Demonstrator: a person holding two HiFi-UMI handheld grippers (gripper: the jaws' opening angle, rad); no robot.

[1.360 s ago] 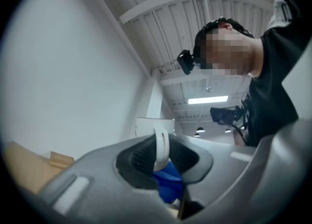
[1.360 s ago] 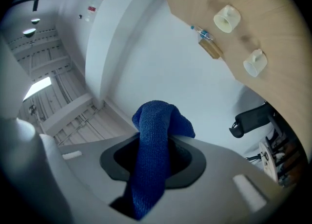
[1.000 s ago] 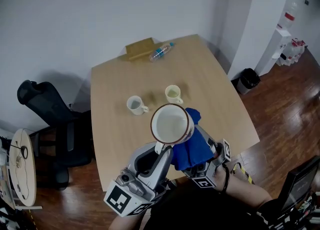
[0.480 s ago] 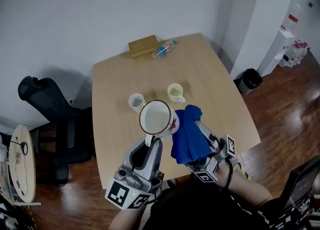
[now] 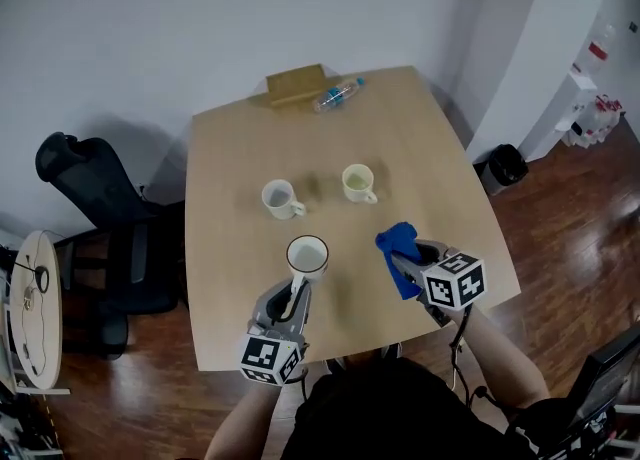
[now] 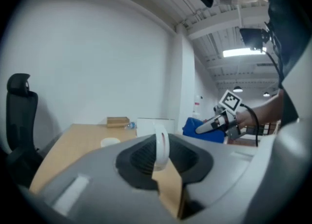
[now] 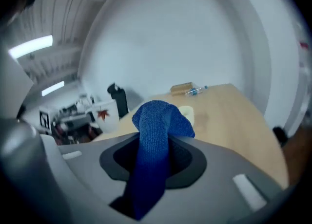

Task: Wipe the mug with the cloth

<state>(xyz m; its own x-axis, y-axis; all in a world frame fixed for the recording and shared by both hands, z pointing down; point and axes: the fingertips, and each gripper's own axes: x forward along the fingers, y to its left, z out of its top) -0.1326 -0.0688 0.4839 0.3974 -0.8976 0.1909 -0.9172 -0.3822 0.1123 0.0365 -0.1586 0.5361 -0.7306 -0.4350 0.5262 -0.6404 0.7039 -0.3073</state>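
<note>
1. Well, start with the head view. Your left gripper is closed on the handle of the mug. The mug stands upright, mouth up, low over the near part of the tabletop. From this steep angle I can't tell whether its base rests on the wood. Your right gripper sits off to the right, clamped on the blue cloth, apart from the mug. Two other mugs stand farther back, clear of both grippers.

2. In the left gripper view, the handle is a white loop pinched between the jaws, with the mug's wall just beyond. The cloth shows to the right across a plain gap.

3. In the right gripper view, the jaws are partly closed on a thick bunch of cloth. It bulges past the tips and trails back between them. The mug, with a red leaf on its wall, is to the left and not touching the cloth.

4. As I read it, no wiping contact is being made right now. Both things are gripped but separate. To wipe, you would hold the mug steady by its handle. Then bring the bulging end of the cloth across to the wall or rim and rub with light pressure, so the mug doesn't twist in the jaws.
</note>
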